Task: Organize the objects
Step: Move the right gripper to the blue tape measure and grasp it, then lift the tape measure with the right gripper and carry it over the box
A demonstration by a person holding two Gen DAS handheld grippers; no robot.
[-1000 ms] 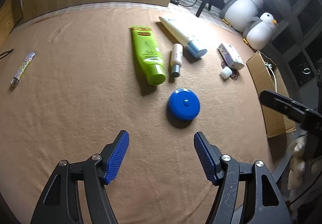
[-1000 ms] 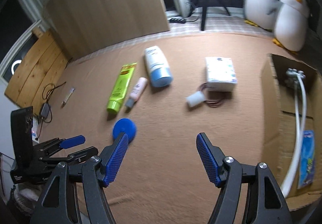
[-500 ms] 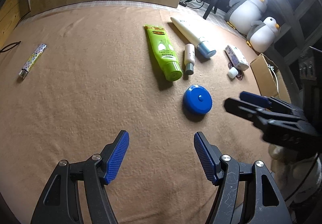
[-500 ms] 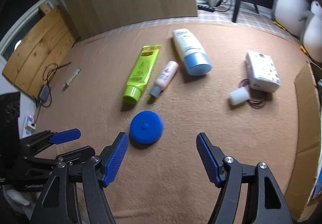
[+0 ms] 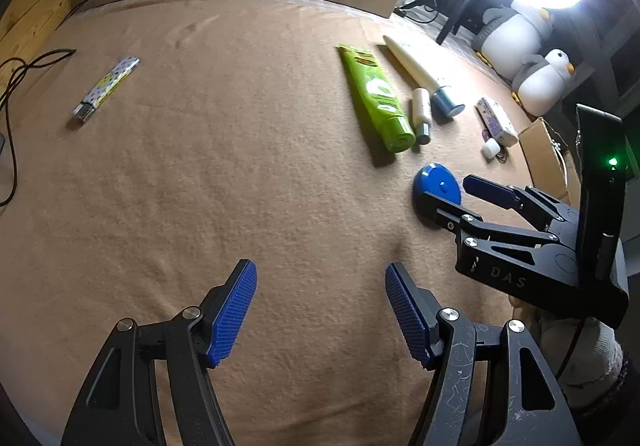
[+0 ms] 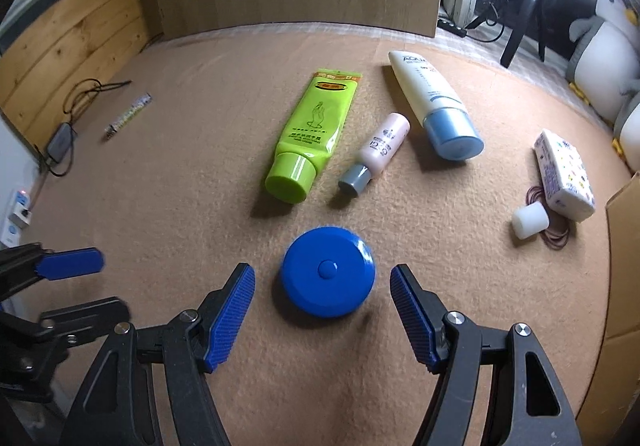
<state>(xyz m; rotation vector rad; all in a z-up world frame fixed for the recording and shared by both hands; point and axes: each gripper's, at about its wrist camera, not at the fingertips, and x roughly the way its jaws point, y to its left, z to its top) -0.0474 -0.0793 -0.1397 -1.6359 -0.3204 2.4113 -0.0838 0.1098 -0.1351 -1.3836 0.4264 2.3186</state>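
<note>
A round blue case (image 6: 328,276) lies flat on the tan cloth, just ahead of and between the fingers of my open right gripper (image 6: 322,312), apart from both pads. Behind it lie a green tube (image 6: 316,133), a small pink bottle (image 6: 380,149) and a white tube with a blue cap (image 6: 436,105). My left gripper (image 5: 320,314) is open and empty over bare cloth. In the left wrist view the right gripper (image 5: 452,193) reaches the blue case (image 5: 438,183) from the right.
A patterned box (image 6: 564,173), a white cap (image 6: 530,220) and red bands lie at the right. A cardboard box (image 6: 624,246) stands at the right edge. A lighter (image 5: 106,89) lies far left. Cables (image 6: 84,97) and wooden boards are at the left, plush penguins (image 5: 516,41) behind.
My right gripper has moved forward and left until the blue case sits between its open fingers. My left gripper has drawn back and turned left, still open.
</note>
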